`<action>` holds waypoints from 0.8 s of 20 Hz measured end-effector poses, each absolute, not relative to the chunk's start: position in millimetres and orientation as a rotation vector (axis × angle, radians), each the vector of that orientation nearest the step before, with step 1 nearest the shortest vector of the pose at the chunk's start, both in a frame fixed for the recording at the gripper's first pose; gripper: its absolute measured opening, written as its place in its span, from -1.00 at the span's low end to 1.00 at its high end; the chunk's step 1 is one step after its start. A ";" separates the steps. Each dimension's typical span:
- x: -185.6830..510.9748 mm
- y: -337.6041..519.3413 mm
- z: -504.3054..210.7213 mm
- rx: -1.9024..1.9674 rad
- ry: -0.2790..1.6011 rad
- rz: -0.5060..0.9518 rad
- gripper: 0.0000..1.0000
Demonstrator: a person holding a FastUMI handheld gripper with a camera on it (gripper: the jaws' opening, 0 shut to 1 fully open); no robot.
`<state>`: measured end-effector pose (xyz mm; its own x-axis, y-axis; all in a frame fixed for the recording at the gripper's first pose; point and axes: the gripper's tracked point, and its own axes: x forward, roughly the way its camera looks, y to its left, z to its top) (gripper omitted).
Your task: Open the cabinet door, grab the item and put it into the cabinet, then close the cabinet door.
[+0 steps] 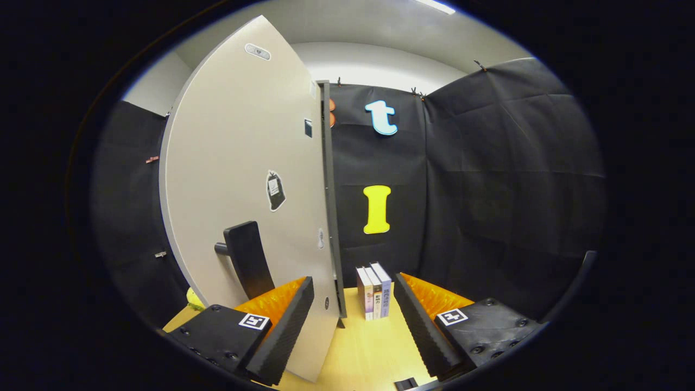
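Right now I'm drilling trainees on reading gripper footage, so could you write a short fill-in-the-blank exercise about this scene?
1. The cabinet door stands ____, swung out edge-on toward the camera.
2. The books stand ____ on the wooden table, beyond the fingertips.
3. The gripper holds nothing; its fingers are spread ____.
4. The black handle is mounted on the ____.

Missing words: open; upright; open; cabinet door
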<state>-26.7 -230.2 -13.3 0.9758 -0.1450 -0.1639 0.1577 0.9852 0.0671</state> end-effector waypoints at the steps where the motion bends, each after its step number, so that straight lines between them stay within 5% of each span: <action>1: -23.7 -216.5 -13.1 0.086 0.160 -0.149 0.92; 16: 107.2 -4.3 1.1 -0.010 0.054 -0.053 0.92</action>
